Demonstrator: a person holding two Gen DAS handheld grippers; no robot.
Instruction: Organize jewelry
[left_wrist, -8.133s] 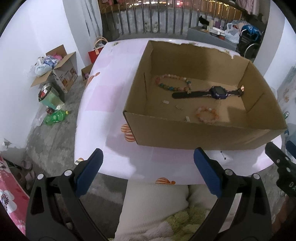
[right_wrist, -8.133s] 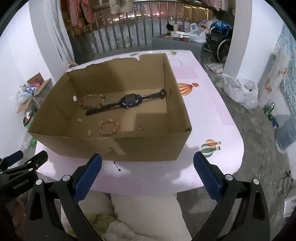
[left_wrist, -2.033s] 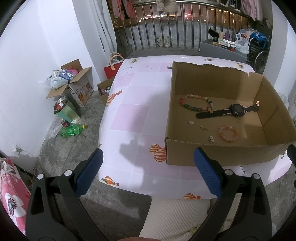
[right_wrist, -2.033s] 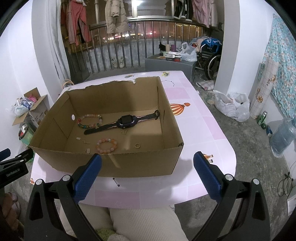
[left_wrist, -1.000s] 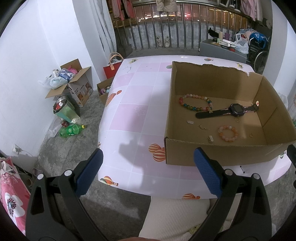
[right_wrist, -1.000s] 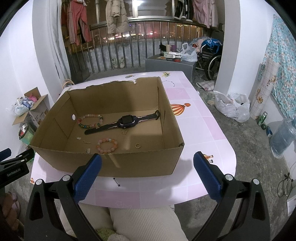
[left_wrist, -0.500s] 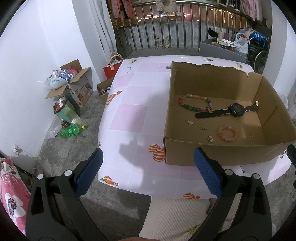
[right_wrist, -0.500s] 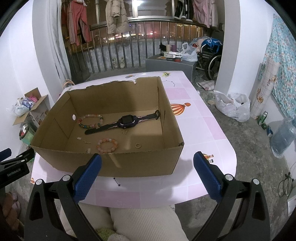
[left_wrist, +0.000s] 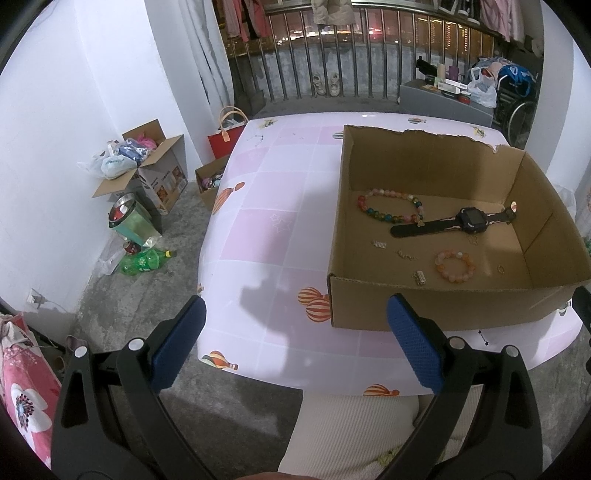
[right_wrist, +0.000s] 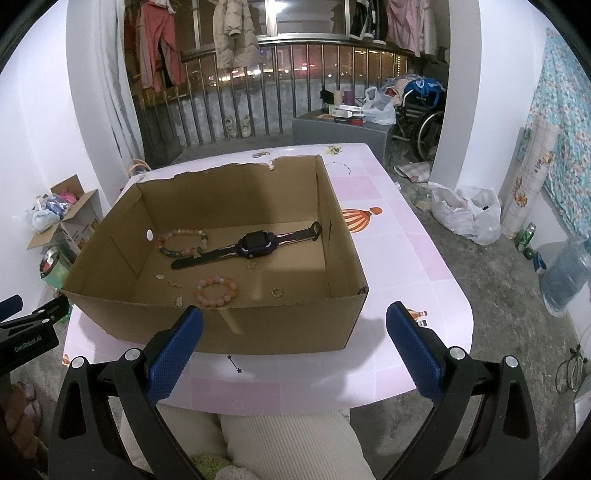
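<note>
Nearest, at 6 o'clock in both wrist views: right tongs (right_wrist: 293, 345) spread wide with nothing between the blue pads, poised off the near edge of the pink surface (right_wrist: 406, 243); left tongs (left_wrist: 295, 341) likewise gaping and empty, set further toward 9 o'clock, over bare tiles and the balloon prints, well apart from any jewelry.

Next out, the cardboard box (right_wrist: 229, 328), its near wall just beyond the right tongs; all visible jewelry lying inside on the box floor, none on the open surface apart from a thin chain-like thing near the far edge, too small to tell.

Inside, from the right wrist view: peach bead bracelet (right_wrist: 216, 291) closest, at roughly 11 o'clock from the right tongs, just behind the near wall; small gold ring (right_wrist: 277, 292) at about 12 o'clock, near the right wall; a few tiny clasps or earrings (right_wrist: 173, 283) to the left of the bracelet, too small to name.

Further in, the dark watch (right_wrist: 255, 243), long axis running from 8 o'clock to 2 o'clock, strap end nearly touching the right wall; beyond its lower end, the multicoloured bead bracelet (right_wrist: 183, 243) at 10 o'clock.

Judging by these positions, right tongs clearly nearer to every piece; left tongs obliged to cross toward 2 o'clock and over the box's left wall; any reach needing a drop over the near wall first.
</note>
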